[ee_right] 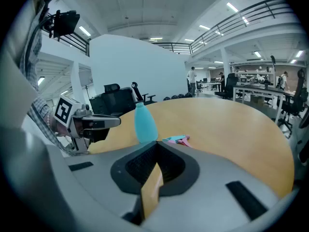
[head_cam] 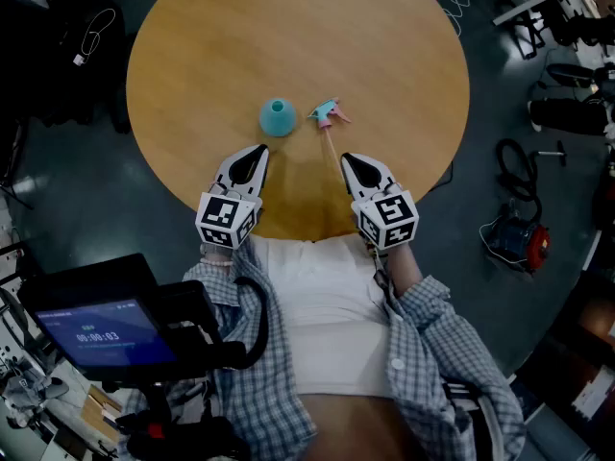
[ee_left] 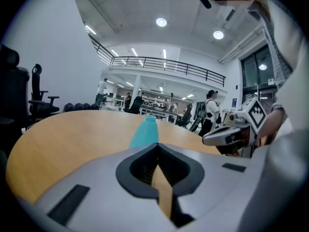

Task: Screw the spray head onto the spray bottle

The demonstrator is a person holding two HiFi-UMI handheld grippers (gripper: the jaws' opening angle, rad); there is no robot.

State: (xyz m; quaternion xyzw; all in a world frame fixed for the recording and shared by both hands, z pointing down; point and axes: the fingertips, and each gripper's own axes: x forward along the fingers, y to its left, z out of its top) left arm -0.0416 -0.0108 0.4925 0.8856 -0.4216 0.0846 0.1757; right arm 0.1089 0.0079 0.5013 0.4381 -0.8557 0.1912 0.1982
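A teal spray bottle (head_cam: 278,117) stands upright and uncapped on the round wooden table (head_cam: 211,46). To its right lies the spray head (head_cam: 328,113), teal and pink, with its thin tube trailing toward me. My left gripper (head_cam: 259,149) rests near the table's front edge, just short of the bottle, shut with nothing in it. My right gripper (head_cam: 346,157) sits beside it, below the spray head, also shut and empty. The bottle (ee_left: 145,132) rises straight ahead in the left gripper view; the right gripper view shows the bottle (ee_right: 144,123) and the spray head (ee_right: 176,139) side by side.
Around the table the dark floor holds cables, a red and blue tool (head_cam: 522,241) and other equipment at the right. A screen on a stand (head_cam: 101,327) is at my lower left. Office chairs (ee_right: 116,99) stand beyond the table.
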